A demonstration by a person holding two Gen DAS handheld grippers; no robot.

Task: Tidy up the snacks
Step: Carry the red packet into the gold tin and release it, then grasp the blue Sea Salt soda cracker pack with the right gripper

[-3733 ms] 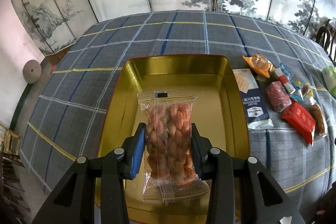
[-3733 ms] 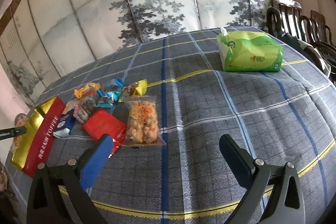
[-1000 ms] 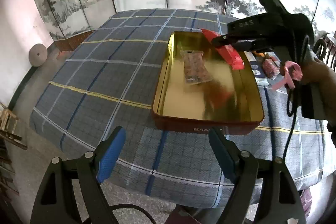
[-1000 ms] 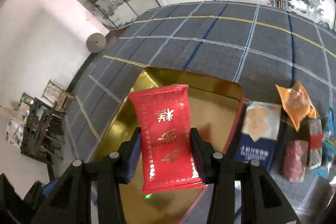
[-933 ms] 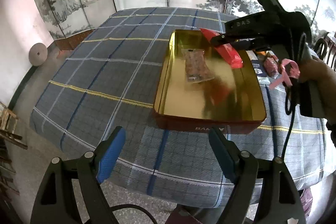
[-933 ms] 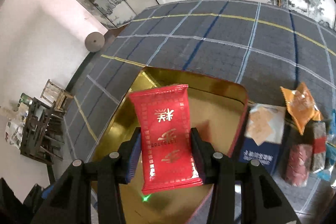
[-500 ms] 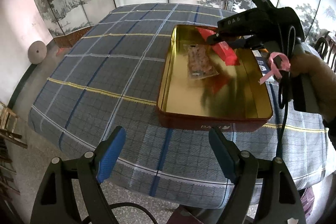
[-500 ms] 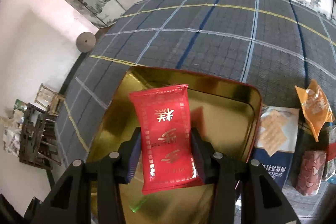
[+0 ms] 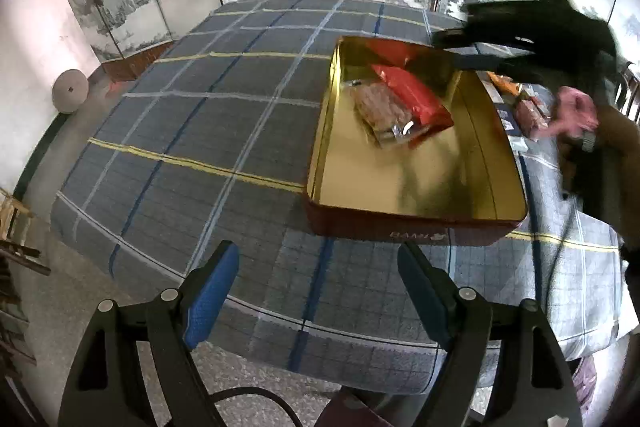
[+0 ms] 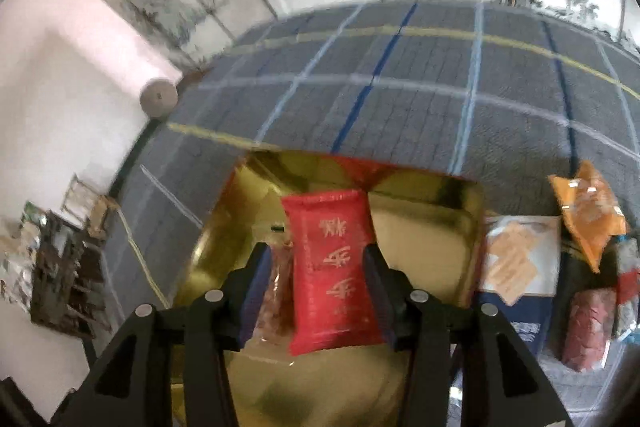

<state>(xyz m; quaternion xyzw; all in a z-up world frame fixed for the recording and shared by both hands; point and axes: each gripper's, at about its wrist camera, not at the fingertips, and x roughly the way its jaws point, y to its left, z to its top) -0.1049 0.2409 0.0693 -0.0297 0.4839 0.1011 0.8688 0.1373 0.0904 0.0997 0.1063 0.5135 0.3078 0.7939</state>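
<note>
Placement stage: red foil snack packet lying in gold rectangular tin, long axis along right gripper, jaws just opening, packet between; left gripper wide, empty, beyond tin's near edge.

Gold tin: rectangular, open, shiny gold inside, red outer wall, standing on the plaid cloth. Inside, at its far end, lie two packets. Clear packet of brown twisted snacks: flat on the floor of the tin, lengthwise. Red packet, with gold characters: just beside the clear one, overlapping its edge. Outside the tin's right wall, loose on the cloth: a blue-and-white cracker pack, an orange packet, a dark red packet.
</note>
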